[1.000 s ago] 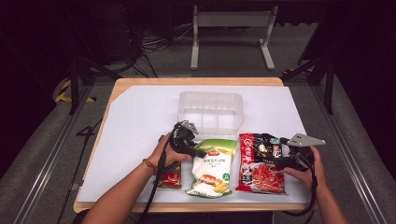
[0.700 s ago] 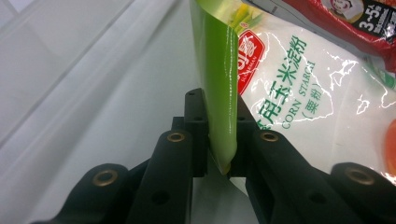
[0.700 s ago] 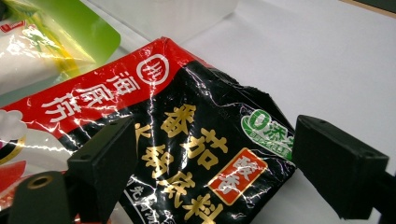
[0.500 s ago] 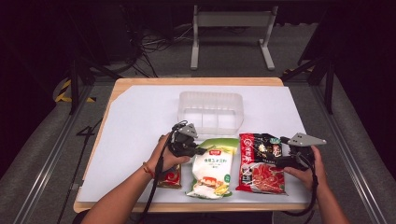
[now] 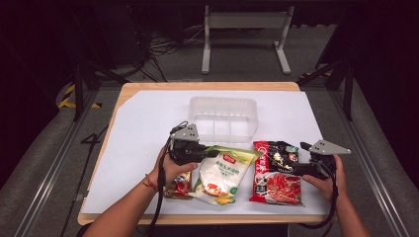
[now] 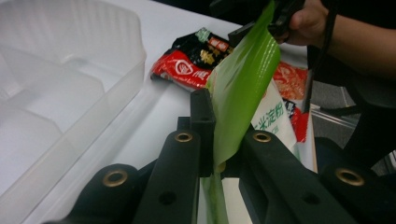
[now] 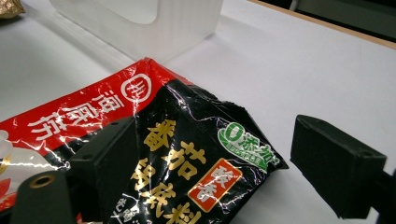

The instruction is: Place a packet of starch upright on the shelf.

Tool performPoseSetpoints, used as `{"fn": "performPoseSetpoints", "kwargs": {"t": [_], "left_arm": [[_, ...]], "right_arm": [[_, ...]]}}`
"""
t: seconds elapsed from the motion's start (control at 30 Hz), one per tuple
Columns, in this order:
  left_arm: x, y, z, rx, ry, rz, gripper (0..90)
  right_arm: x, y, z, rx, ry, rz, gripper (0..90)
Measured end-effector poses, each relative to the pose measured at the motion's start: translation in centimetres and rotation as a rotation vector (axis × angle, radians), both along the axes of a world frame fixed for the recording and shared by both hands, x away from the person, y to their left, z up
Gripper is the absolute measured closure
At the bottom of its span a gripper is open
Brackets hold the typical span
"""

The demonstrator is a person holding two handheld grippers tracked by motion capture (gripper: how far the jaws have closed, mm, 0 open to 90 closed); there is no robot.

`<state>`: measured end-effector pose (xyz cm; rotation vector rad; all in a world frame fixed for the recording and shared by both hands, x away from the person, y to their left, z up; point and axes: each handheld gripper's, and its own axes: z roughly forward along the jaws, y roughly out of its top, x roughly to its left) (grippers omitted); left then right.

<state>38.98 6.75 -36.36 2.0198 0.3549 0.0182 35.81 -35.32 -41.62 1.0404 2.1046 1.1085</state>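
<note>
Green packet (image 6: 243, 88) is clamped at its top edge by the left gripper (image 5: 210, 154), whose jaws have just been closing; right gripper (image 7: 224, 163) gapes over the red-and-black packet's (image 7: 187, 154) corner; clear tray (image 5: 222, 116) at twelve o'clock, bare white table (image 5: 143, 123) at ten.

red-black pouch (image 7: 187, 154): "海底捞" white on red, "番茄" gold, "酸香" red tag, green "0添加" badge. green-white bag (image 6: 268, 116): "米淀粉". Floor mark (image 5: 91, 139): "4".

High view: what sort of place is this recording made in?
Probably a lab or studio data-collection station: a wooden table under a white sheet, metal frame rails alongside, loose cables on the dark floor behind.
</note>
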Motion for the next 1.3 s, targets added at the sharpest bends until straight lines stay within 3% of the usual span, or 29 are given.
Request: {"fn": "performPoseSetpoints", "kwargs": {"t": [0.3, 0.67, 1.07, 1.3], "left_arm": [[-2.3, -0.7, 1.7, -0.053, -0.086, -0.005, 87.9], [-2.2, -0.3, 3.3, -0.117, -0.13, 0.042, 88.1], [-1.1, 1.6, 7.1, -0.242, -0.196, 0.146, 88.2], [0.5, 2.9, 8.2, -0.302, -0.186, 0.282, 88.3]], "right_arm": [[0.0, 0.0, -0.1, -0.001, 0.011, 0.002, 15.9], [0.1, -0.1, -0.2, 0.007, 0.021, -0.003, 15.8], [0.2, -0.1, -0.4, 0.018, 0.031, -0.007, 15.8], [0.3, 0.0, -0.5, 0.01, 0.037, -0.004, 15.7]]}}
